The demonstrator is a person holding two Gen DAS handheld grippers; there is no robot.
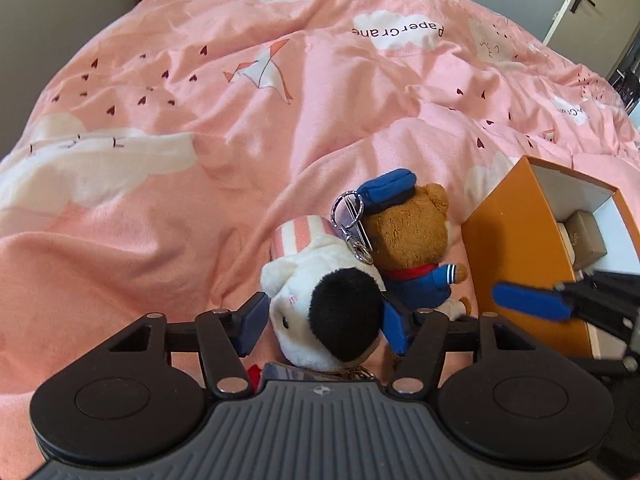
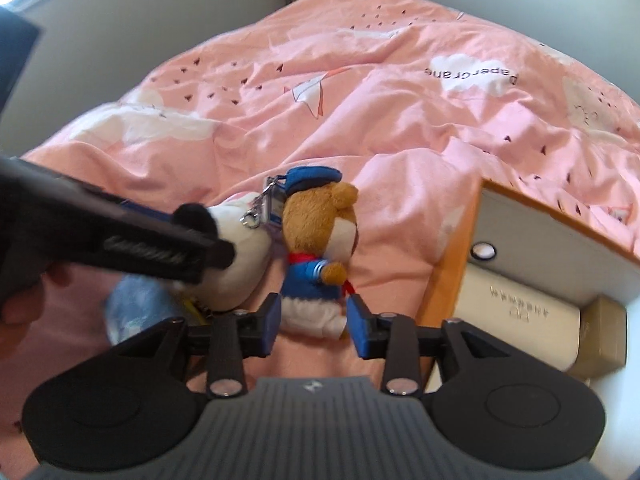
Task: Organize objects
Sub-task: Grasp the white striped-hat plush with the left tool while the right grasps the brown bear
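My left hand-held gripper (image 1: 324,326) straddles white plush dog (image 1: 320,300), lower centre of frame; jaws spread, pads beside head, not clearly pressing. My right hand-held gripper (image 2: 314,326) brackets brown sailor bear (image 2: 320,256), jaws parted at its legs, no clamp seen. Bear's long axis runs up frame, away from me. Orange box (image 2: 448,264) lies right. Right view shows box contents; left view shows keyrings (image 1: 352,220).

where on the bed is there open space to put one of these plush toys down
Open: the pink duvet beyond and left of the white plush. Crowded: the sailor bear lies close against it, the orange box stands just right, already holding smaller boxes.
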